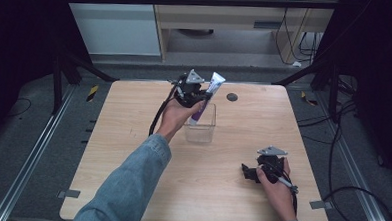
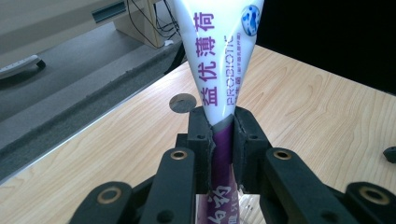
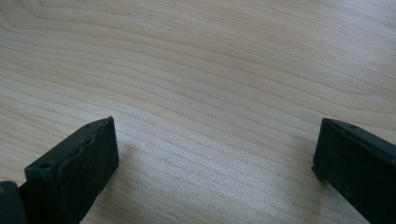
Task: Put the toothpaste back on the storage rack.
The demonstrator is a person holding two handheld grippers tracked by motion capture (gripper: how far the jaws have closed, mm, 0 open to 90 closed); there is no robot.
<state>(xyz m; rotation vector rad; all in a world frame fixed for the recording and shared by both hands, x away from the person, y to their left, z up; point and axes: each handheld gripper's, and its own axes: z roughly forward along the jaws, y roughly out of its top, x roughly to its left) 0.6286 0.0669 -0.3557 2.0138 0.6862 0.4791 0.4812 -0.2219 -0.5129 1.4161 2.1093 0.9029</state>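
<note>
Toothpaste tube (image 1: 206, 98), white and purple, held tilted above the middle of the desk (image 1: 132, 138), its lower end inside a clear square container (image 1: 201, 127); whether that end touches the bottom cannot be told. The left tongs (image 1: 200, 96) are clamped on the tube's purple part, with the flat white end rising above them in the left gripper view (image 2: 219, 56). The right tongs (image 1: 247, 173) rest near the desk's near right corner, jaws spread wide over bare wood (image 3: 210, 93), holding nothing. A small dark disc (image 1: 231, 97) lies beyond the container.
</note>
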